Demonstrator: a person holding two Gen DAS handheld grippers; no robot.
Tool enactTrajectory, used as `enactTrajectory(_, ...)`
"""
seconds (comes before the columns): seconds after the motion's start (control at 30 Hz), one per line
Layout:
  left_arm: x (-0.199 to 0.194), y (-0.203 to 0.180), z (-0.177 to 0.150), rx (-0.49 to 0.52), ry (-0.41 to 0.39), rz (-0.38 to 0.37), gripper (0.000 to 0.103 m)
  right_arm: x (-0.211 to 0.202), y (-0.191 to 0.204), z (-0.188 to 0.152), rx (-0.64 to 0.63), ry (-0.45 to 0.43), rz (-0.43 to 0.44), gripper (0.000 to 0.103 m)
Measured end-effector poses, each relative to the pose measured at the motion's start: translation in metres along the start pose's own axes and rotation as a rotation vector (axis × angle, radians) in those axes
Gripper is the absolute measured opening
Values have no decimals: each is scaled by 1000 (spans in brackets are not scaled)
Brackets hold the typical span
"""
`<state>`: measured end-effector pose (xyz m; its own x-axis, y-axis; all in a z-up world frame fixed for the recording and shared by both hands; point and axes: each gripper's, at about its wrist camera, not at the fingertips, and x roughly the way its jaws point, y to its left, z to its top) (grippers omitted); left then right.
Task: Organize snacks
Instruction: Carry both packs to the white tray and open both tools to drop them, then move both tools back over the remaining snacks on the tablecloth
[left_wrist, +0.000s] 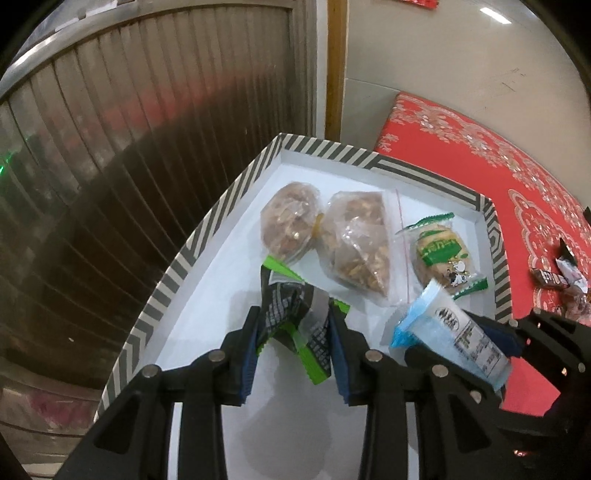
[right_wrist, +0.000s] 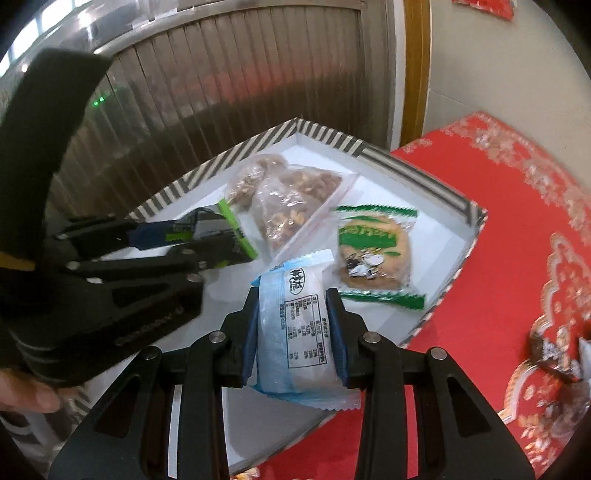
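Observation:
A box with a black-and-white striped rim and a white floor holds two clear bags of nuts and a green-and-white biscuit packet. My left gripper hangs over the box's near part, shut on a dark grey packet with green ends. Just to its right, my right gripper is shut on a pale blue packet above the box's near right edge.
The box sits on a red patterned cloth. Loose wrapped sweets lie on the cloth at the far right. A ribbed metal shutter stands behind the box, with a wooden frame beside it.

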<state>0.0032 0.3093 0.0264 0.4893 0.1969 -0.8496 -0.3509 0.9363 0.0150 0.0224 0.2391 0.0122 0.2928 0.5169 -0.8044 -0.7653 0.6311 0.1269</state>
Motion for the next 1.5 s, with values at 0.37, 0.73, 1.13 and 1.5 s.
enactTrajectory(0.37,-16,11,-8,-47,-28,15,76,-16,-2,-5,27,-23,15,47)
enactTrajectory(0.73,-46,-26,-11,-4,-96,-28,89,-62,-17,-20,48,-102,-85,47)
enactTrajectory(1.13,-61,-87,-19,78,-102,-123,90,-112,-61,-63,136,-140,-176,47)
enactTrajectory(1.5,-67,-145,-26,160,-94,-195,91,-153,-121,-114,263,-143,-277,47)
